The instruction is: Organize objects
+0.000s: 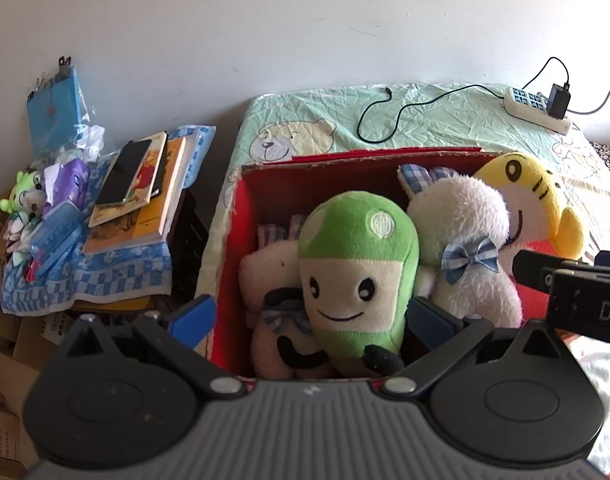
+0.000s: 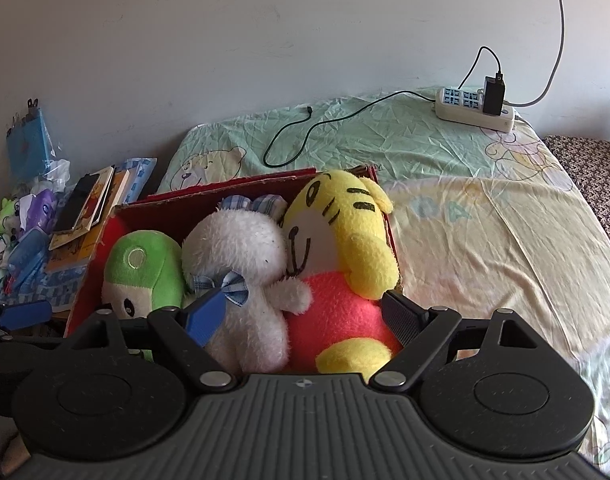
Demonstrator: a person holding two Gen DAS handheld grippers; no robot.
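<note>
**Plushies packed in the red box on the bed**

Plain white wall behind, with a bed in a wrinkled pale green cartoon-bear sheet (image 2: pixel 445 168) below it. Far left, a low stand under a blue checkered cloth (image 1: pixel 105 272) carries a stack of books (image 1: pixel 145 200) with a black phone (image 1: pixel 123 172) on top. On the bed sits a red cardboard box (image 1: pixel 241 216) stuffed with toys: a cream plush half buried (image 1: pixel 265 268), then a green-capped mushroom plush with a smiley face (image 1: pixel 357 264), a fluffy white bunny plush with a blue checkered bow (image 1: pixel 465 240), and a yellow tiger plush with a pink body (image 2: pixel 345 240) at the right end. Left tool (image 1: pixel 311 316) is spread apart around the mushroom, not pinching it. Right tool (image 2: pixel 305 316) is also spread wide, over the bunny and tiger. Back right, a white power strip (image 2: pixel 477 112) with a black charger plugged in lies on the sheet.
</note>
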